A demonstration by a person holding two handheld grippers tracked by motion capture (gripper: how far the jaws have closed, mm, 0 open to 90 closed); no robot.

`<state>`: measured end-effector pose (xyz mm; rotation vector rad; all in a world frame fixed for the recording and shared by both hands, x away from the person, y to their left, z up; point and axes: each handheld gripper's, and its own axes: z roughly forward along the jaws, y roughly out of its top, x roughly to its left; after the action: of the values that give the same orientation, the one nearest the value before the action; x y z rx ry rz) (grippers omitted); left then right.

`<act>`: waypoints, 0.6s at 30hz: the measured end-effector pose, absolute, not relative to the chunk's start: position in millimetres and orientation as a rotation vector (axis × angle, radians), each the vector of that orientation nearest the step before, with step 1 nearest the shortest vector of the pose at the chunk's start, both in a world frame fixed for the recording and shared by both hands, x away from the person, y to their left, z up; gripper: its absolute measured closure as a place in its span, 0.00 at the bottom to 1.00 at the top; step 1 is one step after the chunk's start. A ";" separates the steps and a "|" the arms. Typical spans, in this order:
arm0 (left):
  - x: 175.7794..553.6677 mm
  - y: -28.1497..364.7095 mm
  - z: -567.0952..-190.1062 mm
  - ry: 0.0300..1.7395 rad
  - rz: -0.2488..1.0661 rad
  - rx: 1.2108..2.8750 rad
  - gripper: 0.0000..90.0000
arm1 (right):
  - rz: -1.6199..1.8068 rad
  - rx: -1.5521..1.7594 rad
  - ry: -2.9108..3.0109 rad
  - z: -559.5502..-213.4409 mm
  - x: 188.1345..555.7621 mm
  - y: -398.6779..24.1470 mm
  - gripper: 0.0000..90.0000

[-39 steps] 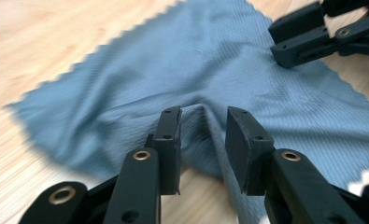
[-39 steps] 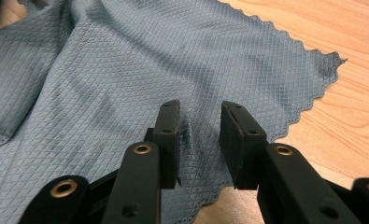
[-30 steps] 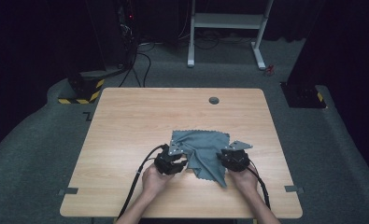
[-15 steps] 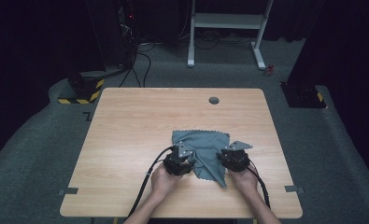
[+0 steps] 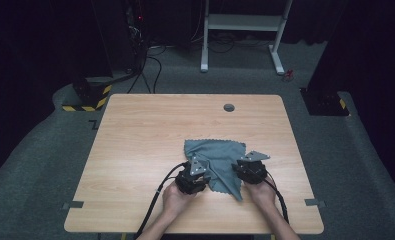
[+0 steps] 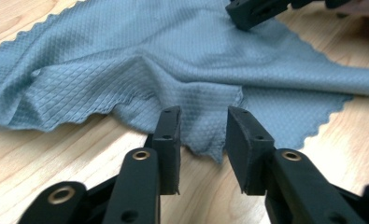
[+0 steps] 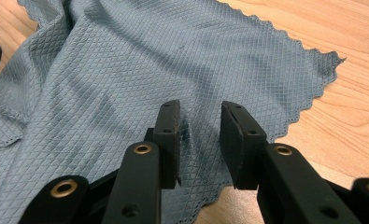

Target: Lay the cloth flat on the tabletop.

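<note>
While the grey-blue cloth [image 5: 216, 161] lies rumpled on the near half of the table [image 5: 135, 145], with a folded-over flap and a tail running toward the person, both claws sit at its near edges. The left claw [image 6: 202, 135] has just been closing; its jaws stand apart around a pointed corner of the cloth, pads not yet pressing on it, so it is released. The right claw [image 7: 200, 135] is also parted, with a small ridge of fabric rising between its jaws near the scalloped hem; no squeeze shows there either. Judging from this, the work is at its beginning: the cloth is neither spread flat nor folded neatly, and neither corner is gripped yet. What remains is to pinch both points and then lift or draw the cloth out. No brand, label or readable writing appears on the cloth, the claws or the table.
</note>
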<state>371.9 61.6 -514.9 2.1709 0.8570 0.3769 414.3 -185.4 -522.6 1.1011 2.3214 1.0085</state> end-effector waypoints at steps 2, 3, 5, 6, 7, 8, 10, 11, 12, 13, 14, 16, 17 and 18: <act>374.3 62.8 -516.9 0.860 0.366 2.179 0.80 | 1.008 1.101 2.321 -522.6 414.3 -185.4 0.76; 374.8 62.8 -517.6 0.854 0.362 2.187 0.83 | 1.008 1.100 2.321 -522.6 414.3 -185.4 0.76; 374.8 62.4 -518.1 0.839 0.346 2.191 0.91 | 1.006 1.099 2.321 -522.5 414.2 -185.3 0.76; 374.7 62.3 -517.9 0.829 0.343 2.200 0.95 | 1.006 1.099 2.321 -522.5 414.2 -185.3 0.76; 374.9 62.4 -517.8 0.824 0.337 2.203 0.98 | 1.006 1.099 2.320 -522.5 414.2 -185.3 0.76; 375.0 62.8 -517.5 0.821 0.331 2.206 0.99 | 1.006 1.099 2.321 -522.5 414.2 -185.3 0.76; 374.8 65.1 -516.1 0.818 0.324 2.215 1.00 | 1.007 1.100 2.320 -522.6 414.2 -185.3 0.76; 374.1 66.9 -515.0 0.819 0.328 2.211 1.00 | 1.007 1.101 2.320 -522.6 414.1 -185.2 0.76; 373.1 69.1 -513.6 0.822 0.328 2.201 1.00 | 1.008 1.100 2.320 -522.6 414.2 -185.3 0.76; 372.2 71.0 -512.5 0.825 0.324 2.191 1.00 | 1.009 1.102 2.321 -522.6 414.3 -185.4 0.76; 370.8 74.7 -510.2 0.825 0.323 2.181 1.00 | 1.008 1.101 2.321 -522.6 414.3 -185.4 0.76; 367.9 80.3 -507.3 0.825 0.325 2.171 1.00 | 1.009 1.101 2.321 -522.6 414.3 -185.4 0.76; 365.4 85.3 -505.3 0.823 0.330 2.166 1.00 | 1.008 1.101 2.321 -522.6 414.3 -185.4 0.76; 363.5 88.6 -504.3 0.826 0.326 2.161 1.00 | 1.008 1.100 2.321 -522.6 414.3 -185.4 0.76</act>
<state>363.5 88.6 -504.3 2.1609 0.8262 0.3260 414.3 -185.4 -522.6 1.1005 2.3212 1.0081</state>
